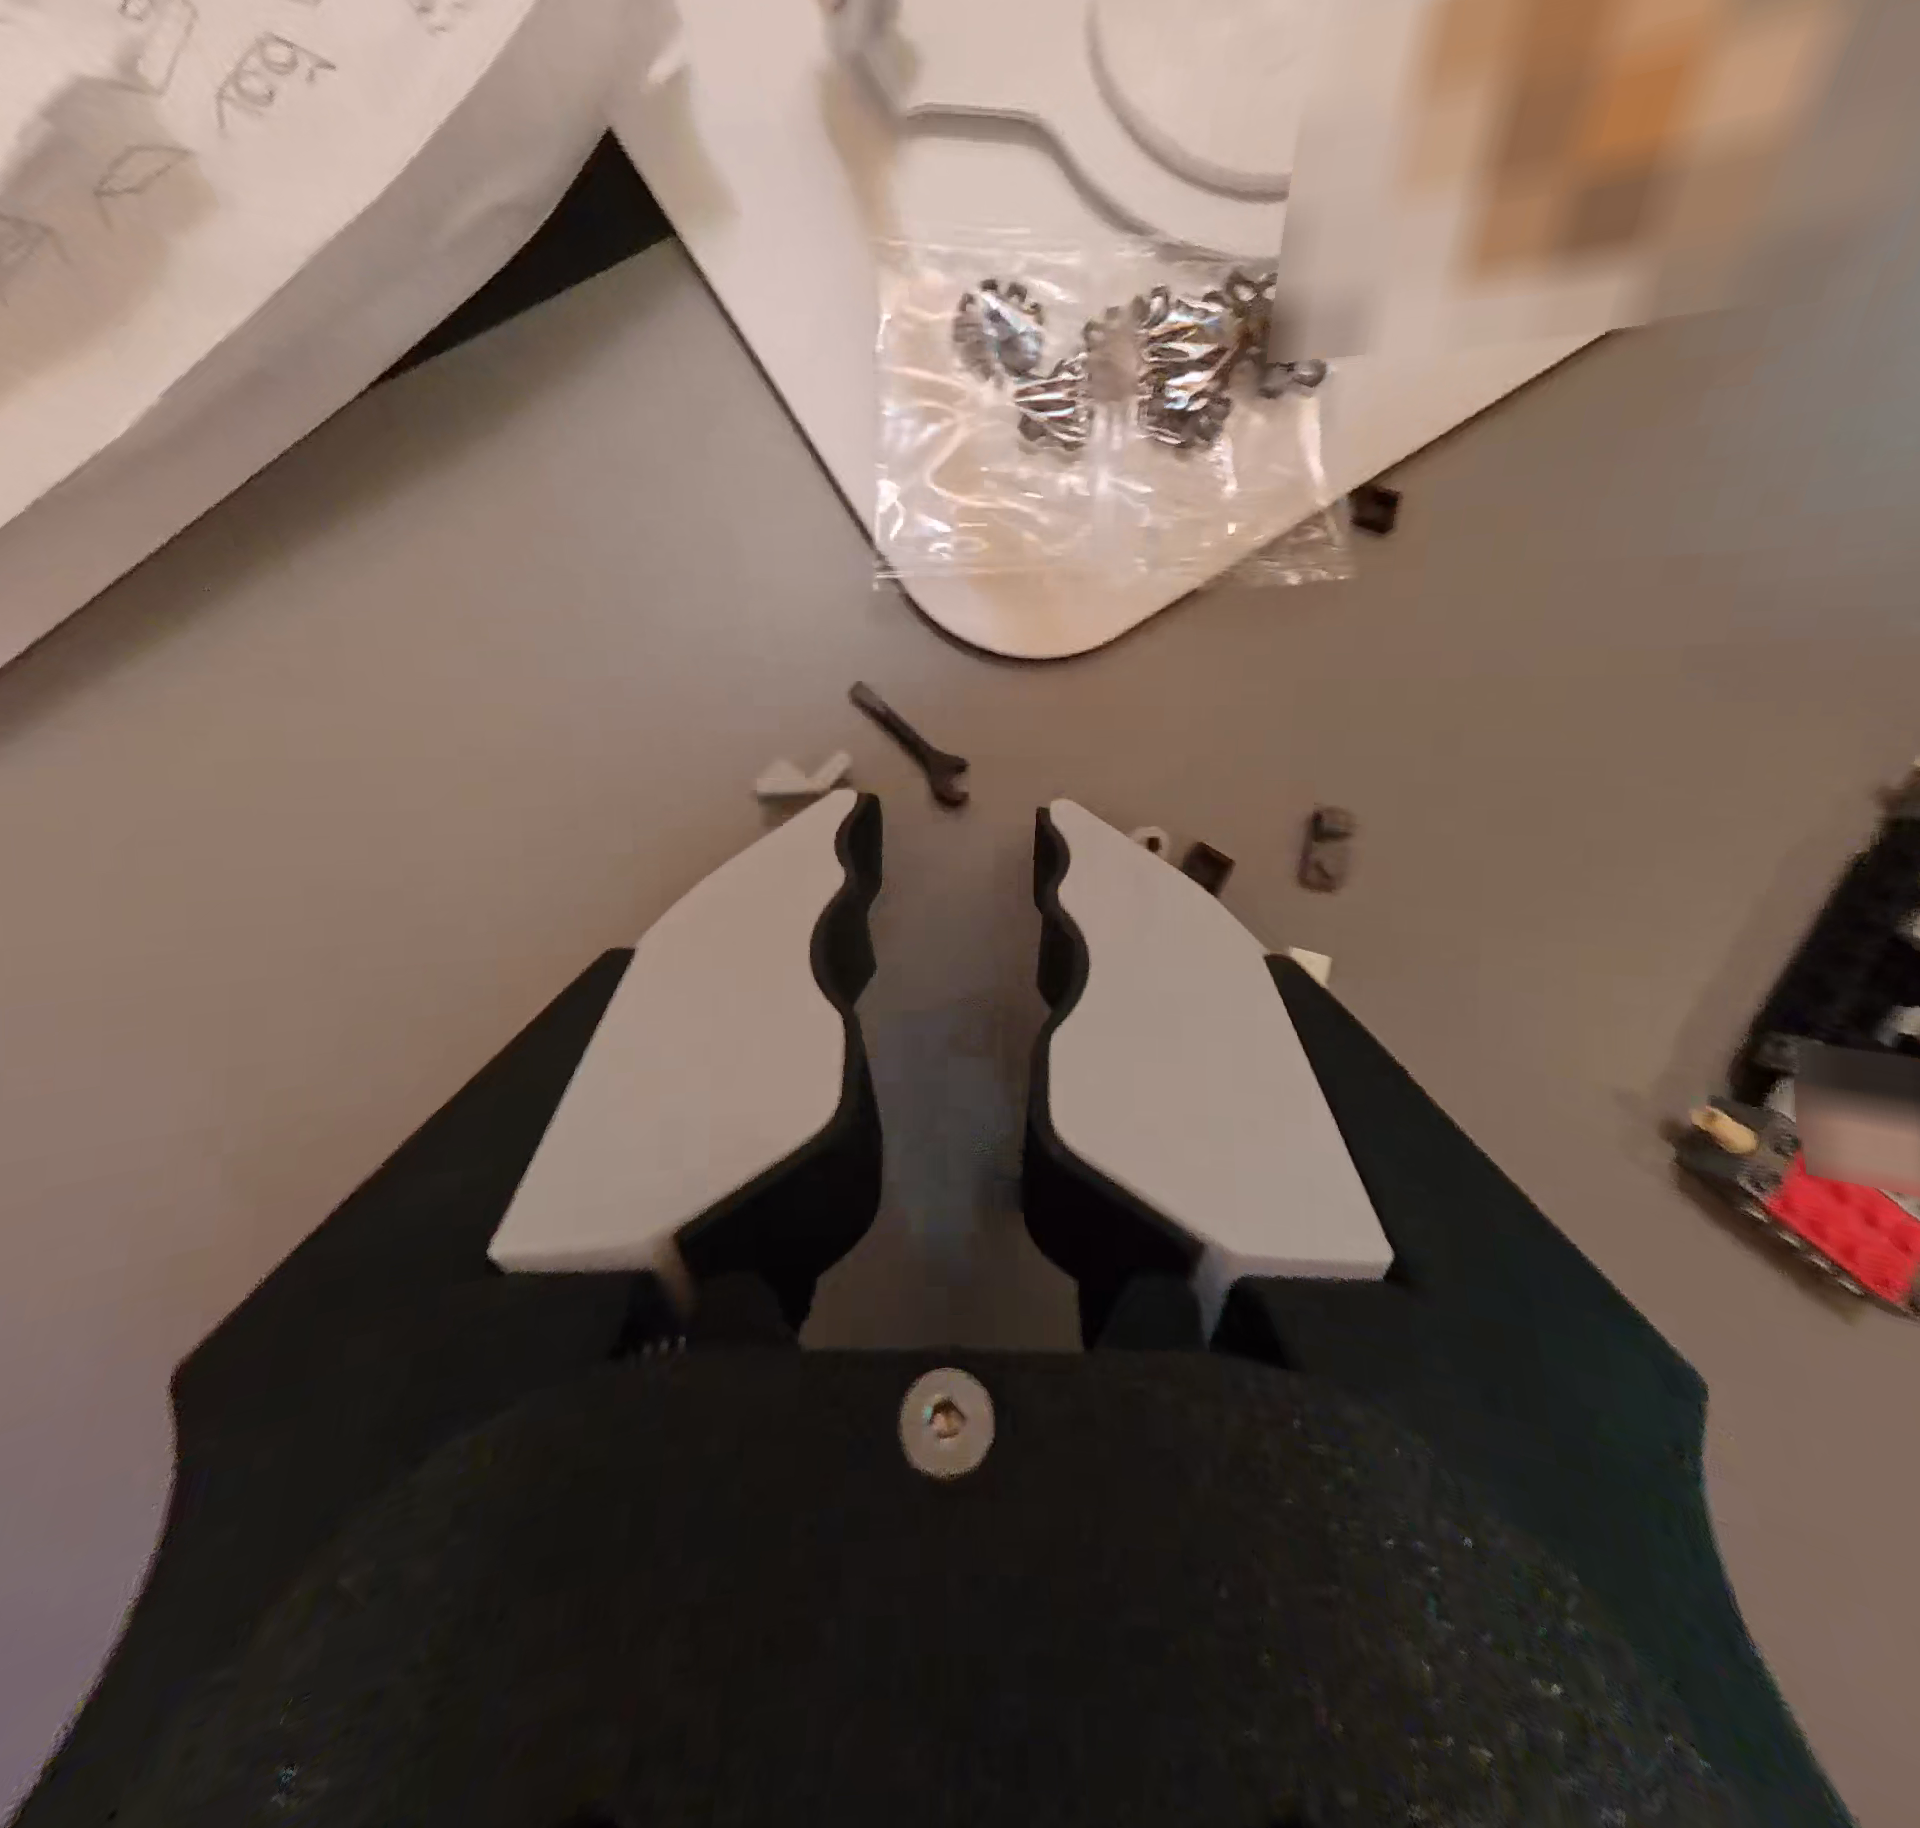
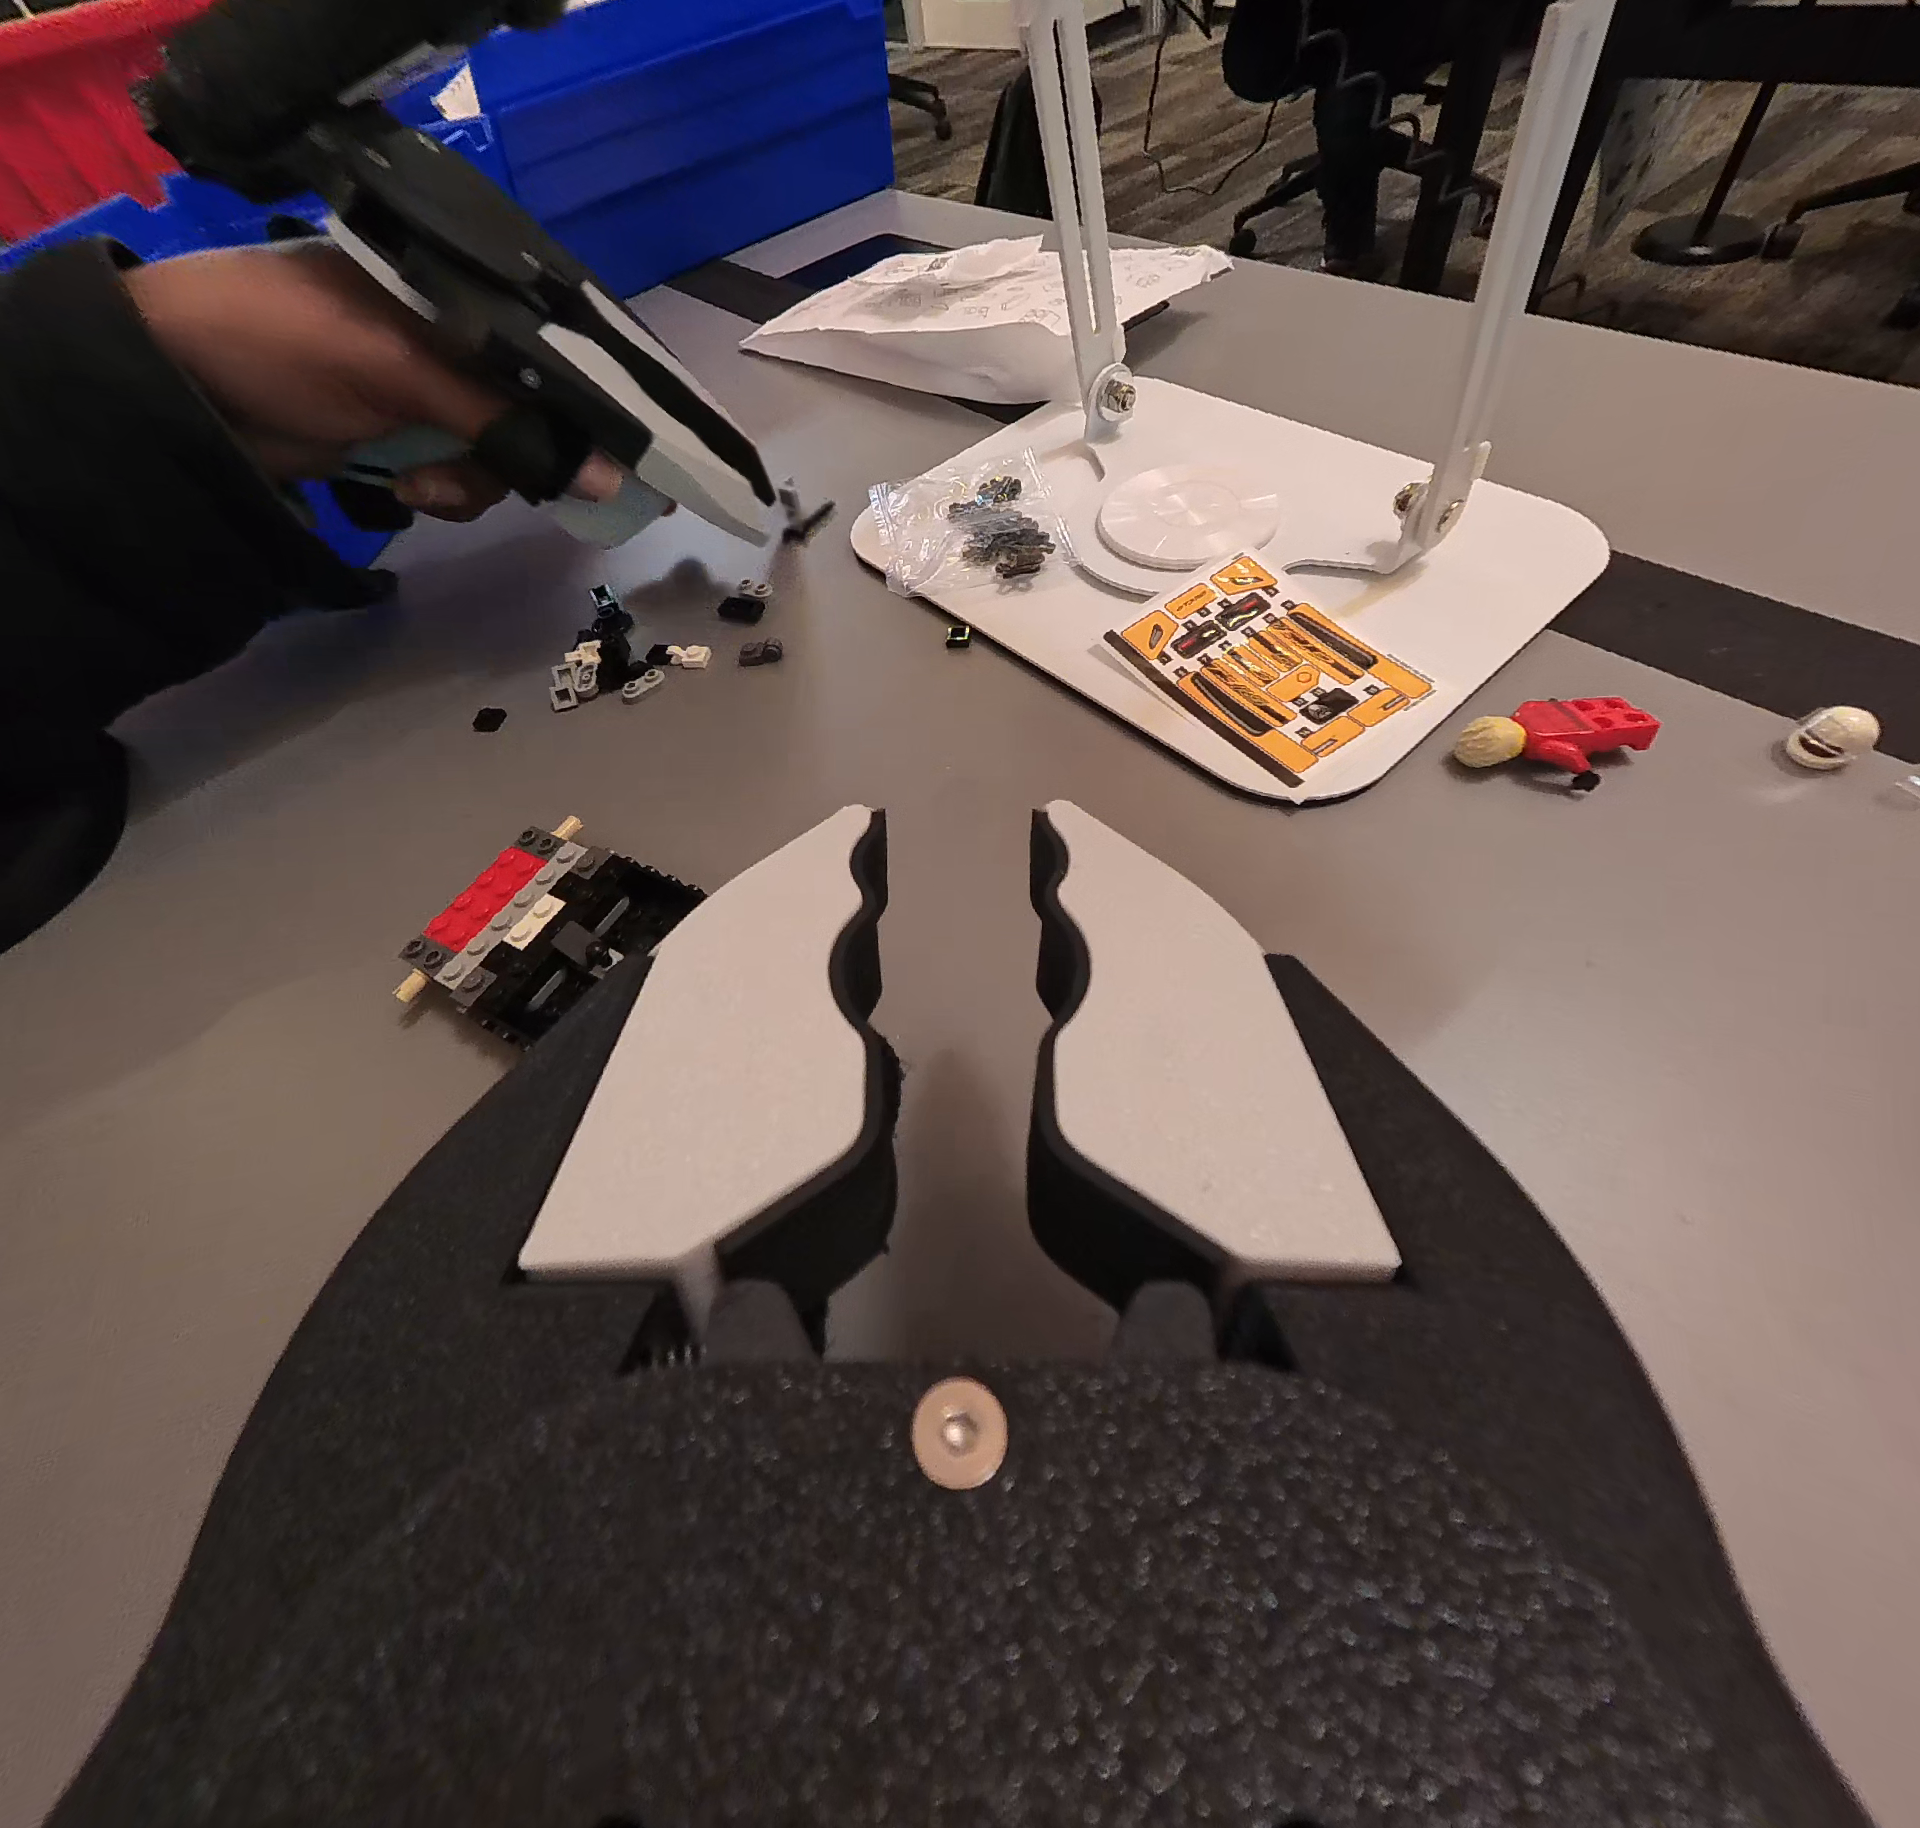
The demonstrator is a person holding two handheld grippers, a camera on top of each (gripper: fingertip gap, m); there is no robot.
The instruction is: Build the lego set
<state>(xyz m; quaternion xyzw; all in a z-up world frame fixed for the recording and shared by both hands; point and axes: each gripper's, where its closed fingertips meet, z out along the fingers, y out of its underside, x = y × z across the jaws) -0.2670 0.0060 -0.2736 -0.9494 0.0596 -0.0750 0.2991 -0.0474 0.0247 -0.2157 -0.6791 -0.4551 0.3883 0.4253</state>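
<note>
While flat, black wrench piece (image 1: 907,742) points diagonally toward stand base (image 1: 790,251).

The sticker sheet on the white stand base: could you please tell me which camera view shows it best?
The right wrist view: the orange sticker sheet lies sharp and whole on the white stand base. In the left wrist view it sits at the top right edge, covered by a blur patch, so only its pale margin can be made out.

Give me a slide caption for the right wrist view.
Open right tongs hover over the grey table beside a partly built black-and-red brick chassis, while the left tongs reach toward scattered small bricks.
</note>
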